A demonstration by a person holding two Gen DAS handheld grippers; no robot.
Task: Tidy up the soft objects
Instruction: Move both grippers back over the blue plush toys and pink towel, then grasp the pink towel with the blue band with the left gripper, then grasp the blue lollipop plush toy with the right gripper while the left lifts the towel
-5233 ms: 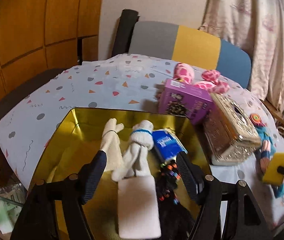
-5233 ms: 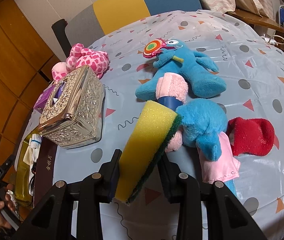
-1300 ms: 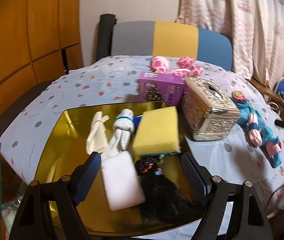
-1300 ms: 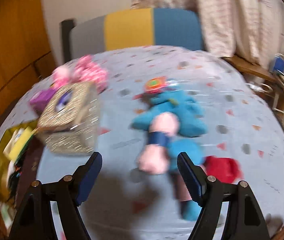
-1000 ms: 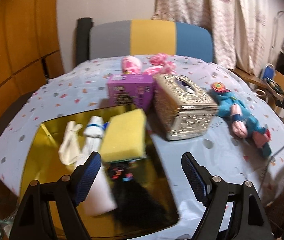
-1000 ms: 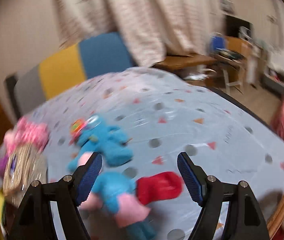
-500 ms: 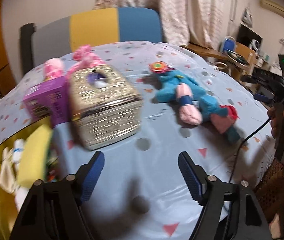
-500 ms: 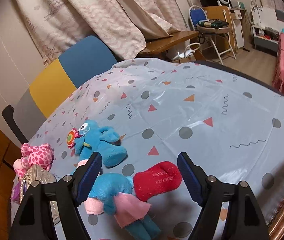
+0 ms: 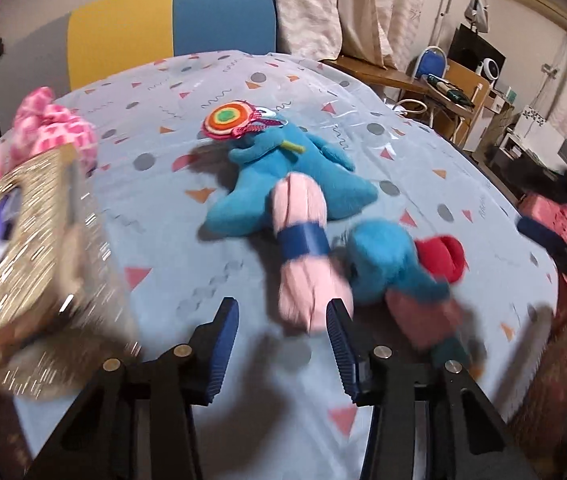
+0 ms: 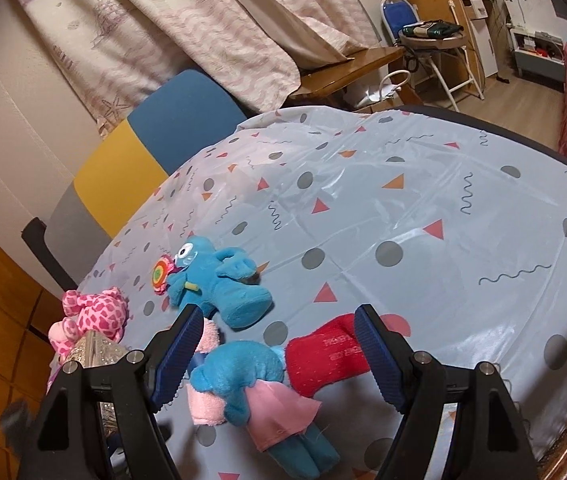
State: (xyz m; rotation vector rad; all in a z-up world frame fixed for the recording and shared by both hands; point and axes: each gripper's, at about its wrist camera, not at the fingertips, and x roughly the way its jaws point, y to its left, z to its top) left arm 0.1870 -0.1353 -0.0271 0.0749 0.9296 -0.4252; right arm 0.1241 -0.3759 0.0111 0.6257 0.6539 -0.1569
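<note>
Two hand-held grippers, left (image 9: 281,320) and right (image 10: 275,338), gaped empty. Pink roll (image 9: 303,256) lay at left's 12 o'clock, touching blue plush (image 9: 283,176). Best grasped at the band, clear of plush.

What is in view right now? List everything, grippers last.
Blue plush: 1, with lollipop, table centre.
Pink roll: 1, blue band, against the blue plush.
Blue doll: 1, pink skirt, beside the roll.
Red sock: 1, right of the doll.
Pink plush: 1, spotted, behind the tissue box.
Tissue box: 1, gold, table's left.
Tablecloth: 1, pale blue, patterned.
Chair: 1, grey, yellow, blue, behind the table.
Left gripper: open, empty, by the roll.
Right gripper: open, empty, over doll and sock.
</note>
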